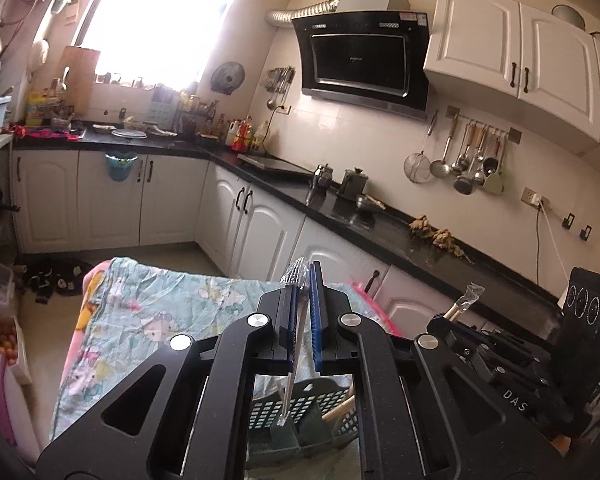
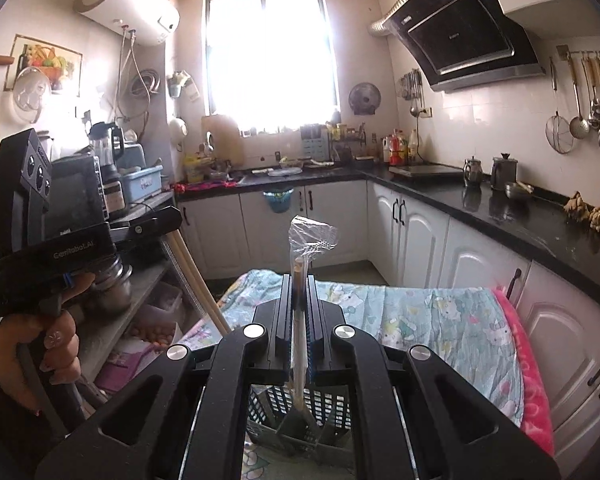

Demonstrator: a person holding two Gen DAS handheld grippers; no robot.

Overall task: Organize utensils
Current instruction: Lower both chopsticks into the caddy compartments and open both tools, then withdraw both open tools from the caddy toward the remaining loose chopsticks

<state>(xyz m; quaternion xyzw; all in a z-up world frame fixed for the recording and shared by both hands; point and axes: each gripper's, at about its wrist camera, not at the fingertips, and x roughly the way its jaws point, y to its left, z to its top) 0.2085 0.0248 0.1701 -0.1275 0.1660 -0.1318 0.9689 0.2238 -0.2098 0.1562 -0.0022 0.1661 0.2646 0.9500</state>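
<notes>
Above basket | right tongs pinch plastic-wrapped wooden chopsticks, upright

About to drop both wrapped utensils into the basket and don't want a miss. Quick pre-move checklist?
1. Left gripper holds the clear-wrapped slim utensil: ok.
2. Right gripper clamps the plastic-wrapped wooden utensil: ok.
3. Dark perforated plastic basket lies below both tips: ok.
4. Utensils hang roughly upright: ok.
5. Free room in the target compartment: cannot tell.
6. Grippers clear of each other: ok.
</notes>
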